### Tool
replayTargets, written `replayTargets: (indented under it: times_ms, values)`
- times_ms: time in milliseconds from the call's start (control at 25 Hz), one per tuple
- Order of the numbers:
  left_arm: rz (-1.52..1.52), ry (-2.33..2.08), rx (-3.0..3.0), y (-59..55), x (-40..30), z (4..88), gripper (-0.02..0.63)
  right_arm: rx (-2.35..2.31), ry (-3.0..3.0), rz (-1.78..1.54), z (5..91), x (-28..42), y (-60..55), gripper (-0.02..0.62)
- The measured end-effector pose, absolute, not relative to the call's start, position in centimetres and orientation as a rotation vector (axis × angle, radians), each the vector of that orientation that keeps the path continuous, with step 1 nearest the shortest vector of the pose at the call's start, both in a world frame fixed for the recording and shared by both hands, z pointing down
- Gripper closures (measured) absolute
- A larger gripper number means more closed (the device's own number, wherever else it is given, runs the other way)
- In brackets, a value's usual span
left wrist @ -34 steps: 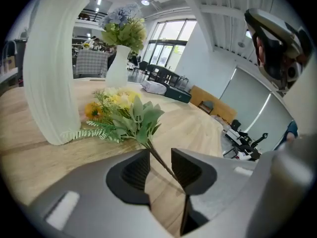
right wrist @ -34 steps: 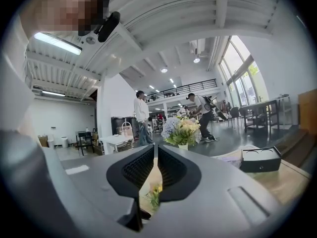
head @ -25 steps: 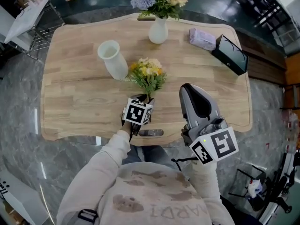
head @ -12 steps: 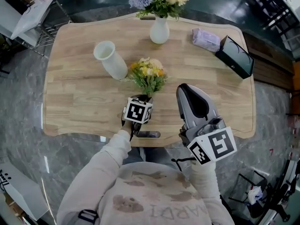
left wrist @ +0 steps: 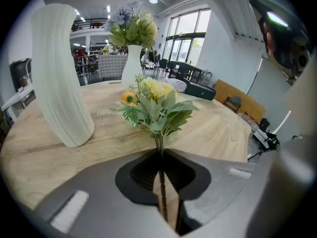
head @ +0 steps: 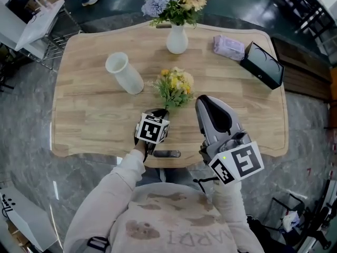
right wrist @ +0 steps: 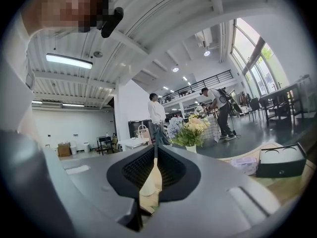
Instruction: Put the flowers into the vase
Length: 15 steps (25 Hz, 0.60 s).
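Observation:
A small yellow-and-green bouquet point(head: 176, 86) is held by its stem in my left gripper point(head: 160, 113), which is shut on it near the table's front middle. In the left gripper view the stem point(left wrist: 159, 155) runs between the closed jaws and the blooms point(left wrist: 153, 103) stand clear of the table. An empty ribbed white vase point(head: 125, 73) point(left wrist: 59, 78) stands to the left of the bouquet, apart from it. My right gripper point(head: 205, 101) point(right wrist: 155, 150) hovers to the right of the bouquet, shut on nothing.
A second white vase point(head: 177, 38) point(left wrist: 131, 66) point(right wrist: 190, 148) full of blue and peach flowers stands at the table's back edge. A purple packet point(head: 229, 47) and a black box point(head: 262, 65) lie at the back right. People stand in the hall behind.
The bouquet in my left gripper has shifted slightly right, away from the empty vase. The right gripper has hardly moved.

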<state>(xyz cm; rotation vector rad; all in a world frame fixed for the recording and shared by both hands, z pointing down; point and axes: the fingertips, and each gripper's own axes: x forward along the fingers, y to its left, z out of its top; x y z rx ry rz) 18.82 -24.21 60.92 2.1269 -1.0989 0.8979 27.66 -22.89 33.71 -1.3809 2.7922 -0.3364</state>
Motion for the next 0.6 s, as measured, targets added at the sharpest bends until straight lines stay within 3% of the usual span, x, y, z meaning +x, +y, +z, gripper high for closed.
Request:
replayTargets:
  times_ms: [600]
  values:
    - [0.518,-1.228,2.541,-25.0,16.3,43.2,0.574,-1.274,2.782,-0.205,29.0,24.7,-22.2,0.552]
